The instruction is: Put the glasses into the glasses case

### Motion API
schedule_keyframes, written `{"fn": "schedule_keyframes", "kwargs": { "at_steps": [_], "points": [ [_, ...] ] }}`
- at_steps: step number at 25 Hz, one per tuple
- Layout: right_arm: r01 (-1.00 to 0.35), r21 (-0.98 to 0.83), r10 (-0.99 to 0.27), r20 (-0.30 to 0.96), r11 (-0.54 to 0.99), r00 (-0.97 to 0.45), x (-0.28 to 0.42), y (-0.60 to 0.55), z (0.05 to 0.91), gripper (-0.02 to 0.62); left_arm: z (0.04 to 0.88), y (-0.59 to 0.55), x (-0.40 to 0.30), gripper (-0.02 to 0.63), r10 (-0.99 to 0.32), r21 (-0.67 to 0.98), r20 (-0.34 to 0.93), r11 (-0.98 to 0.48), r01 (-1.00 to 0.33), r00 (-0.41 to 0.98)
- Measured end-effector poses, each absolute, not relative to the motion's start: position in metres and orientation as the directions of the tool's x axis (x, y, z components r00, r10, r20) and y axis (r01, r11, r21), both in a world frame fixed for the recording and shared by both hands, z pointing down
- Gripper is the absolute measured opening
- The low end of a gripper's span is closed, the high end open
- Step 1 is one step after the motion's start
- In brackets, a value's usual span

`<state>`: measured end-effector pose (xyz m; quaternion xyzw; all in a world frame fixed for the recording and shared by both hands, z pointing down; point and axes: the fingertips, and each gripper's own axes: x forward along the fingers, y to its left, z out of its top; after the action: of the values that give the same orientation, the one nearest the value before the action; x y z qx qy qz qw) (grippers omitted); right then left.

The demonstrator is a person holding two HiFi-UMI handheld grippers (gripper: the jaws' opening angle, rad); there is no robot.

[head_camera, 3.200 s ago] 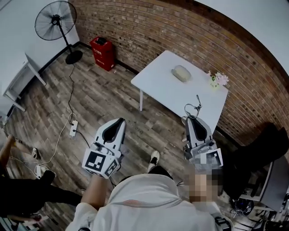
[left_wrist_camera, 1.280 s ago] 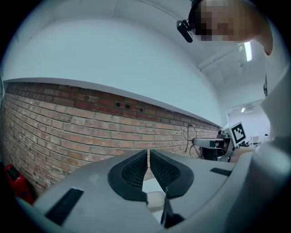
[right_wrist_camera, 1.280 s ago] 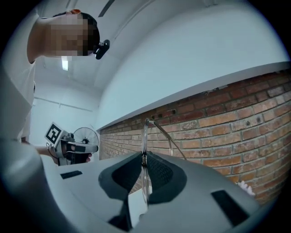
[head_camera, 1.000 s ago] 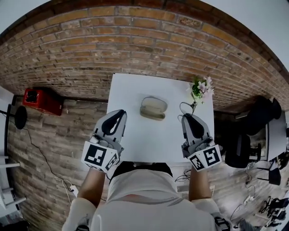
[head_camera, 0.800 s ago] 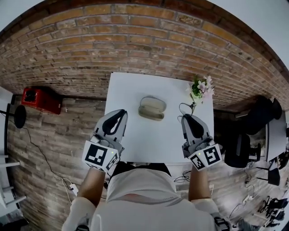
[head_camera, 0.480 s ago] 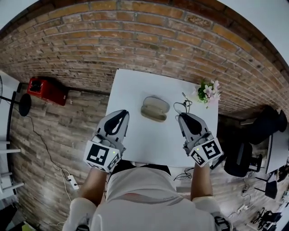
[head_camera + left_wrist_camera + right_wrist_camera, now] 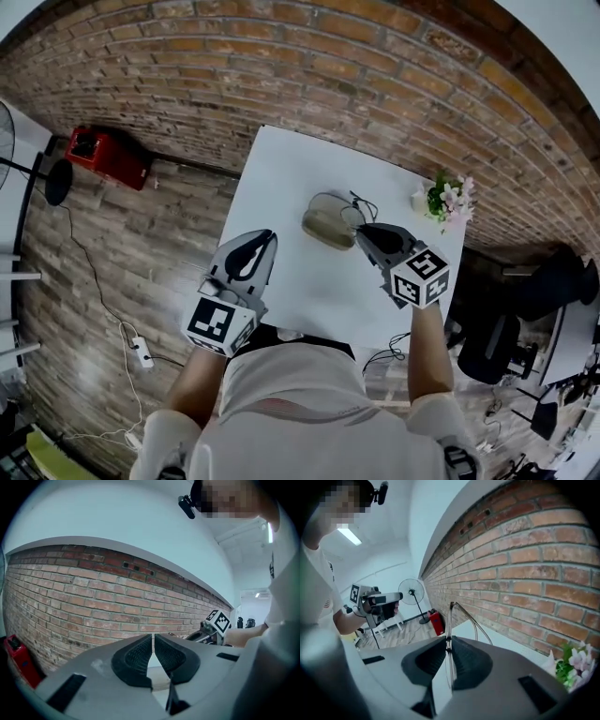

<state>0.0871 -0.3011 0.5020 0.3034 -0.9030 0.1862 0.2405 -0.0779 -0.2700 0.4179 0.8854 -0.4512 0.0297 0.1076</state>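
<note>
Glasses clamped in your right gripper jaws, near the glasses case, not yet in; left gripper jaws together, empty.

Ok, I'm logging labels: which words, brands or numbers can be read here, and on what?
None can be read.
Cubes on left gripper and right gripper: square markers only, no letters.
Red box on the floor: any print too small.
Glasses, glasses case: no brand visible.
</note>
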Motion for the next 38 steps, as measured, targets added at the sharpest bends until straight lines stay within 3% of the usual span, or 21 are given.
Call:
{"fn": "schedule_keyframes", "kwargs": {
  "at_steps": [9,24,38],
  "points": [
    [-0.482,-0.297,-0.129,0.731,0.824,-0.67,0.062,-0.314,0.597,0.086,0.441,-0.261,-0.076,0.028,-0.789,0.201,0.196,-0.548,-0.812,0.582],
    [-0.449,-0.357,0.09,0.853,0.819,-0.515,0.053,-0.325,0.698,0.086,0.463,-0.278,-0.095,0.028,-0.803,0.227,0.255,-0.492,-0.841,0.539],
    [-0.546,-0.206,-0.024,0.923,0.812,-0.385,0.07,-0.365,0.715,0.087,0.476,-0.286,-0.097,0.028,-0.789,0.242,0.289,-0.488,-0.838,0.543]
  ]
}}
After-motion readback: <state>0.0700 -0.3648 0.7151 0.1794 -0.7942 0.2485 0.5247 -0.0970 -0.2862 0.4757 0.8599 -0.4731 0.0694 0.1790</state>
